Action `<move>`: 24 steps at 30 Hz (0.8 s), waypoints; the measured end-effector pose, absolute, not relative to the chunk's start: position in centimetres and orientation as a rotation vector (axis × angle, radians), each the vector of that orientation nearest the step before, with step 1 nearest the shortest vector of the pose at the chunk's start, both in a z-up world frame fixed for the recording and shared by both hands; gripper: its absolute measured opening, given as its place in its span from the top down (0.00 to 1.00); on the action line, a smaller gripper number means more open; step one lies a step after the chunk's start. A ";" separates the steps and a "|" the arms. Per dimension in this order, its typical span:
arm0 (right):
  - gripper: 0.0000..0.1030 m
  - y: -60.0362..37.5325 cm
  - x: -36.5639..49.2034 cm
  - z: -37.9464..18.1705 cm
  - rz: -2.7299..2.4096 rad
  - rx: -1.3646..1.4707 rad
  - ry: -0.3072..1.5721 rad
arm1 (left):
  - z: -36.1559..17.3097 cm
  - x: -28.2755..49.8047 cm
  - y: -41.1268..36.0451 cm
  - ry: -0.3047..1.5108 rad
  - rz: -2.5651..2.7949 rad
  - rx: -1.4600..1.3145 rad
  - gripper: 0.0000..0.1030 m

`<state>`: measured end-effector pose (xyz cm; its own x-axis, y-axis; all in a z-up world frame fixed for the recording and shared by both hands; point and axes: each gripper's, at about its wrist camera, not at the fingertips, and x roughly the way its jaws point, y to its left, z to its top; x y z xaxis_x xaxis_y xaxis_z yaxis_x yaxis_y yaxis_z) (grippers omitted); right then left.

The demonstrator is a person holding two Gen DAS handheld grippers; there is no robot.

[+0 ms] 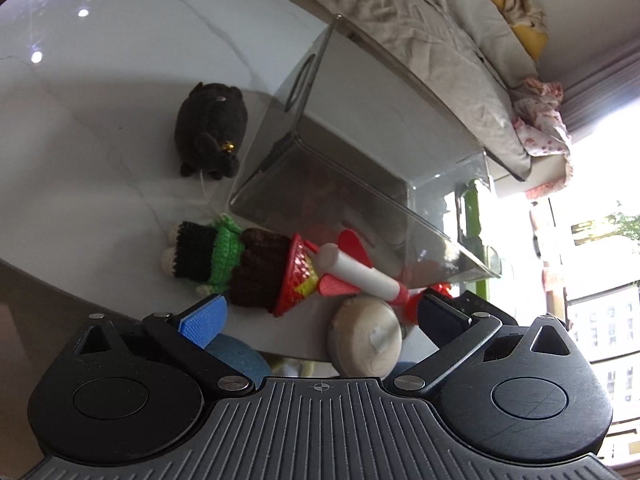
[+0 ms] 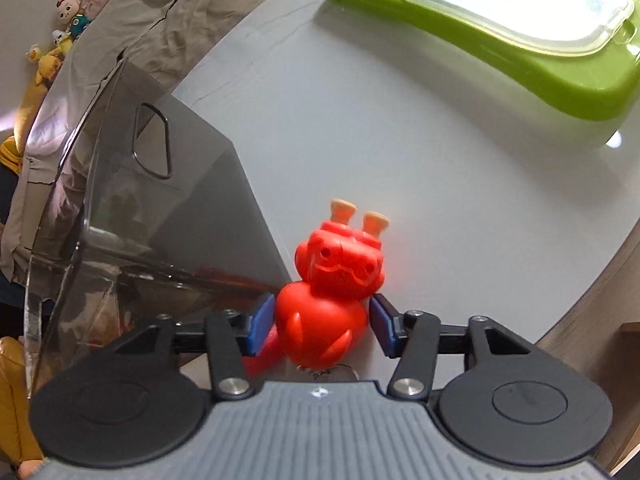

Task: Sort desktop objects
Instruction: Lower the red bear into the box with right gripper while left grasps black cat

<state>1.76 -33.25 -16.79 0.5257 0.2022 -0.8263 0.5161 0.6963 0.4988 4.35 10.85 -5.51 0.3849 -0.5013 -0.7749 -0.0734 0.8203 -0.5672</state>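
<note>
Smoky bin [image 2: 120, 184] blurs its contents; right claw [image 2: 322, 324] open around red figure [image 2: 332, 292]

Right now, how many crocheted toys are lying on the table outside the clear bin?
2: a black crocheted animal left of the clear bin, and a crocheted doll in front of it. Others may be hidden.

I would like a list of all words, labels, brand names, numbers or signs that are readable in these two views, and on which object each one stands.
No readable text in either view.
Left hand-held gripper: only a small crosshair mark on its body, no letters.
Right hand-held gripper: a similar small mark, too blurred to read.
Red toy figure, clear storage box, green tray, crocheted doll: no lettering visible.
</note>
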 end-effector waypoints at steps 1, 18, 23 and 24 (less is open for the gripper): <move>0.48 -33.4 1.5 -16.5 -0.208 0.797 1.021 | -5.6 4.2 11.3 1.157 -0.277 -0.582 0.00; 0.48 -21.4 13.1 2.6 0.215 0.344 1.001 | -9.3 5.4 17.1 1.192 -0.193 -0.691 0.00; 0.48 -12.8 18.1 -5.7 0.234 0.227 1.256 | -12.0 4.4 20.8 1.235 -0.209 -0.805 0.00; 0.48 -11.6 18.6 -7.1 0.228 0.218 1.296 | -12.6 4.1 21.5 1.235 -0.202 -0.812 0.00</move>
